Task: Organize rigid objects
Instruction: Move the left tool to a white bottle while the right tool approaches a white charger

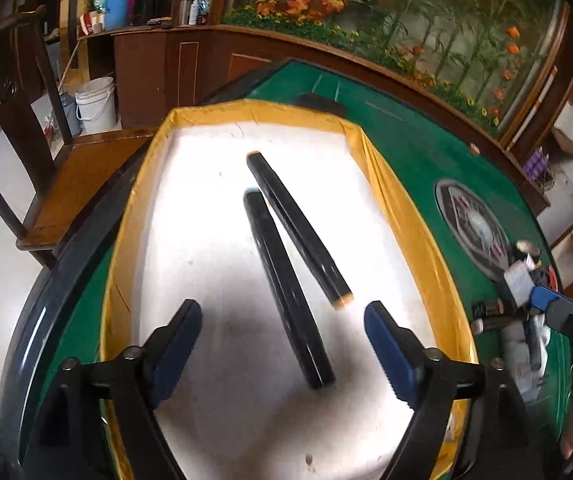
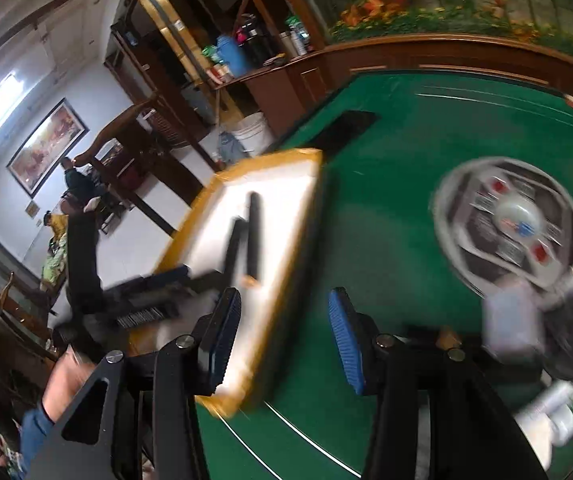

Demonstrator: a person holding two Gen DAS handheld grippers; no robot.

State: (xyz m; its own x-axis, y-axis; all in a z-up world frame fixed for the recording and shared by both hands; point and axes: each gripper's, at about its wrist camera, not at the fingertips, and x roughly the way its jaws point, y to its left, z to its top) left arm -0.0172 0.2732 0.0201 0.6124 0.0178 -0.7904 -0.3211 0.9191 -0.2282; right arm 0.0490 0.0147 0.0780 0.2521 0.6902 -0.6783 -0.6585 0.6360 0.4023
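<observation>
Left gripper (image 1: 282,344) spread, empty; nearer black bar (image 1: 286,296) lies between its jaws in white tray (image 1: 382,184), centre frame. Right gripper (image 2: 284,344) parted, empty, over green felt.

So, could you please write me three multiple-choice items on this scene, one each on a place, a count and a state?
1. Where do the black bars lie?
A. in the yellow-rimmed white tray
B. on the bare green table
C. on the wooden chair

2. How many black bars are in the tray?
A. one
B. two
C. four

3. How is the left tool?
A. shut on a bar
B. shut on nothing
C. open, gripping nothing

Answers: 1 A, both rest on the tray's white floor. 2 B, two lie side by side. 3 C, its blue pads stand apart and clear of the bars.
</observation>
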